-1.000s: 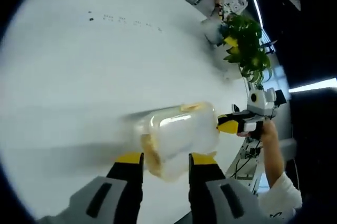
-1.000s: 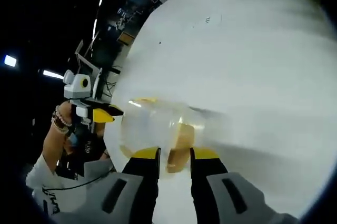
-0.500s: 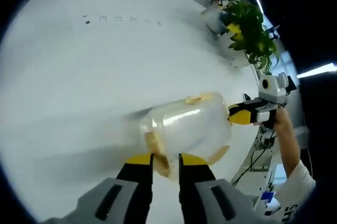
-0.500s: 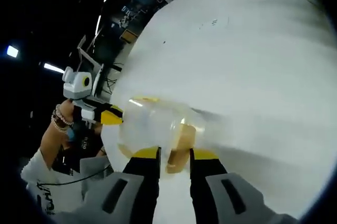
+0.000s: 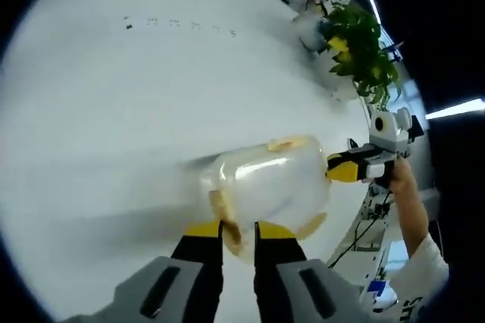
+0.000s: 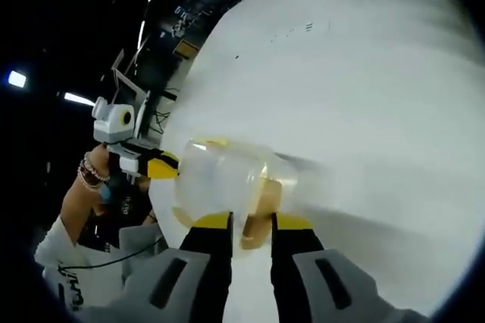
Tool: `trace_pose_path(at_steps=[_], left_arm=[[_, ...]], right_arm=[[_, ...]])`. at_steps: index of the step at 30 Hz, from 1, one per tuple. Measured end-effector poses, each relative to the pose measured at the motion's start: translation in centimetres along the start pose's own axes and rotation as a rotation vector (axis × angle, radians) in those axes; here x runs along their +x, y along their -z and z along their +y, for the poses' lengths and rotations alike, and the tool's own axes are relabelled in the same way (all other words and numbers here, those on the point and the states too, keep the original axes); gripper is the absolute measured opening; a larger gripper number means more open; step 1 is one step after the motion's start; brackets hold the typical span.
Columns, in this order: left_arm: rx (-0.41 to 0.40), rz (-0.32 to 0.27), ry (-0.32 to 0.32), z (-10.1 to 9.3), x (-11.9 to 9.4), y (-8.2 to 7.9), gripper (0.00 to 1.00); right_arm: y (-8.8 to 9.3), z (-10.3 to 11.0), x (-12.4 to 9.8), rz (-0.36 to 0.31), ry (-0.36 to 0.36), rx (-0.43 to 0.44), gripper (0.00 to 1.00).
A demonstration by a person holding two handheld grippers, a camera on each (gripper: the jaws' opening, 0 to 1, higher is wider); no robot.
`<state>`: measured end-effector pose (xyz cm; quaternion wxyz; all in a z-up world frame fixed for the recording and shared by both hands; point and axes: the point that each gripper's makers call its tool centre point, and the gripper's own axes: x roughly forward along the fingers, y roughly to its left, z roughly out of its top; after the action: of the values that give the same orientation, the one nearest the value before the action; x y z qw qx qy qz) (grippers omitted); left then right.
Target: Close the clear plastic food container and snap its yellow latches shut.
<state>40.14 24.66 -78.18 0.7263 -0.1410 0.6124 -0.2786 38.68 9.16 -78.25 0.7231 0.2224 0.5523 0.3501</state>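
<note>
In the left gripper view, the clear plastic food container [image 5: 269, 186] sits on the white table [image 5: 114, 111] near its right edge, just ahead of the left gripper [image 5: 239, 230]. The left gripper's yellow-tipped jaws stand close together, pinching what looks like the near yellow latch [image 5: 227, 226] at the container's lower side. The right gripper [image 5: 342, 169] comes in from the right and touches the container's far end. A leafy green plant [image 5: 360, 50] stands far off at the table's right side. To do this well, I would say the squeeze should press the latch flat against the wall until it clicks, while the other gripper braces the tub so it cannot slide.

In the right gripper view, the container [image 6: 227, 183] lies just ahead of the right gripper [image 6: 250, 224], whose jaws stand a little apart on either side of a yellow latch [image 6: 261, 202]; whether they truly clamp it I cannot tell. The left gripper [image 6: 155, 165] meets the container's left end, held by a hand [image 6: 95, 179] wearing beaded bracelets.

There is a row of small dark marks far across the table, too small to read. I can make out no brand or label on the container.
</note>
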Motion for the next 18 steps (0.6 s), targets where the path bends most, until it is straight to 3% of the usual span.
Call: trace_pose_path(at_steps=[1, 2, 10, 12, 18], left_arm=[[-0.003, -0.003, 0.006, -0.1, -0.1, -0.2, 0.06], [0.007, 0.000, 0.006, -0.1, -0.3, -0.1, 0.06], [0.031, -0.006, 0.023, 0.2, -0.9, 0.0, 0.07], [-0.038, -0.012, 0.049, 0.3, -0.9, 0.2, 0.08], [-0.008, -0.025, 0.045, 0.5, -1.0, 0.4, 0.09]], right_arm=[[-0.5, 0.8, 0.4, -0.022, -0.066, 0.021, 0.13], [-0.5, -0.3, -0.3, -0.012, -0.025, 0.006, 0.13], [-0.4, -0.8, -1.2, -0.007, -0.015, -0.011, 0.14], [-0.3, -0.8, -1.3, -0.008, 0.001, -0.027, 0.14], [0.1, -0.7, -1.2, 0.006, 0.026, -0.036, 0.16]])
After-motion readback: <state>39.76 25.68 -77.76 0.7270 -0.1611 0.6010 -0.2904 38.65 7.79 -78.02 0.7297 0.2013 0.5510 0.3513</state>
